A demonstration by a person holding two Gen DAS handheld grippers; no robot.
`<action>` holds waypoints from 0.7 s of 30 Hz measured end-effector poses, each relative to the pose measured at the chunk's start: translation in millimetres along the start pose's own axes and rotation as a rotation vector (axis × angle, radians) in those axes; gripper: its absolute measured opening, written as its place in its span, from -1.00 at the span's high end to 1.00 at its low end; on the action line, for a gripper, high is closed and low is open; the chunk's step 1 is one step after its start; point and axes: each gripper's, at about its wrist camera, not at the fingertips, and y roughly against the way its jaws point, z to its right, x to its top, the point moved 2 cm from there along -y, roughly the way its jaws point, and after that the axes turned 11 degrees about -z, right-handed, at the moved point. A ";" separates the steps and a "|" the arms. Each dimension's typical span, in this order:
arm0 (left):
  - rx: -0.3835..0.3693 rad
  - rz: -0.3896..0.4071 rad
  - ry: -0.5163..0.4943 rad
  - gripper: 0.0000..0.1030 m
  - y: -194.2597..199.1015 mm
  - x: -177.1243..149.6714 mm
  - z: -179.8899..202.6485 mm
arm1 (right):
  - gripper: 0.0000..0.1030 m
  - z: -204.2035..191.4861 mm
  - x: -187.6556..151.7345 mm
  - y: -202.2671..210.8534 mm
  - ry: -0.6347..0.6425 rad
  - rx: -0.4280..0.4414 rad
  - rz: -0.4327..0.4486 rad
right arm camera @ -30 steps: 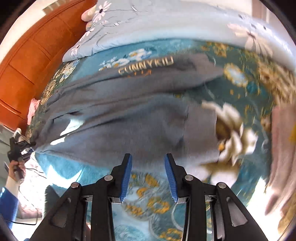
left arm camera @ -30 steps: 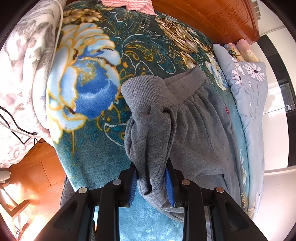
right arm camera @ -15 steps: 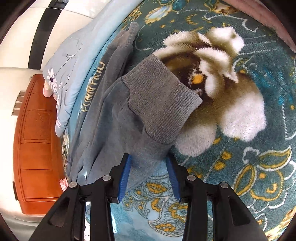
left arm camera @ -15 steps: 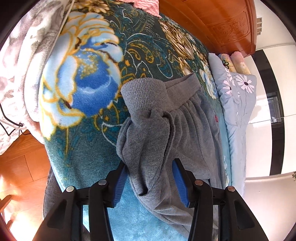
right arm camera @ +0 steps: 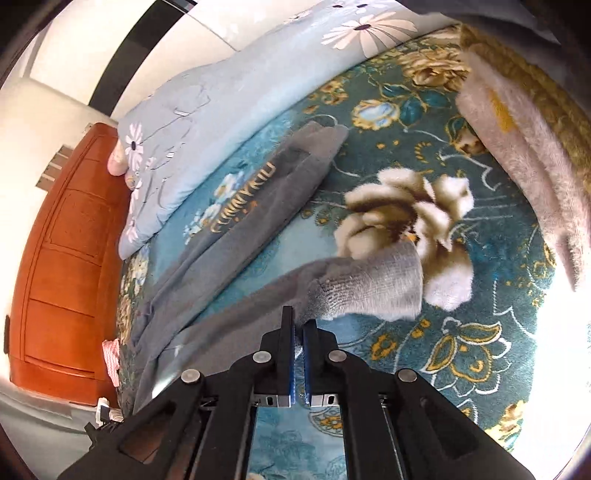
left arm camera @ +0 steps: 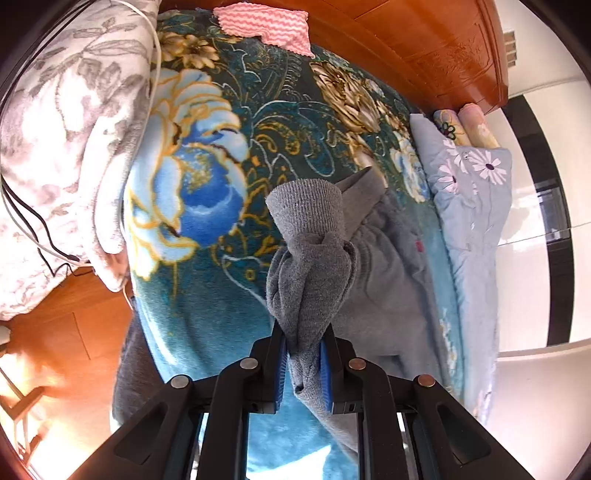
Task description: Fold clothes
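Pink cloth [left arm camera: 264, 27] beyond grey sweatshirt [left arm camera: 384, 280]

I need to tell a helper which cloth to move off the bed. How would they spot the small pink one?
Start at the orange wooden headboard. Right below it, at the edge of the teal floral blanket, lies the pink cloth. It alone has white zigzag stripes; the grey garment nearby is plain.

I count one grey garment [left arm camera: 384, 280] on the floral blanket [left arm camera: 207, 310], with two ribbed cuffs: one [left arm camera: 306, 210] ahead of my left gripper [left arm camera: 303, 360], one [right arm camera: 373, 284] ahead of my right gripper [right arm camera: 298, 338]. That makes two grippers. One pink zigzag cloth [left arm camera: 266, 26] lies at the blanket's far edge. One light blue daisy quilt [left arm camera: 469, 192] lies along its right edge. Two rolled pillows [left arm camera: 465, 125] sit at the far right corner.
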 end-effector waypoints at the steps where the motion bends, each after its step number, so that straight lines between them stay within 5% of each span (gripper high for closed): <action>1: -0.002 -0.006 0.002 0.68 1.7 3.4 10.9 | 0.95 -6.5 3.0 5.4 0.018 0.013 0.009; 9: 0.023 -0.059 -0.032 0.60 -12.3 58.7 109.5 | 0.94 -46.9 98.9 -17.9 -0.052 -0.021 -0.023; 15: 0.128 -0.112 -0.028 0.60 -96.1 119.4 155.2 | 0.95 -66.5 189.8 -69.2 -0.074 -0.140 -0.105; 21: 0.134 -0.114 -0.043 0.59 -163.0 160.7 156.8 | 0.94 -70.3 245.2 -136.4 -0.107 -0.242 -0.128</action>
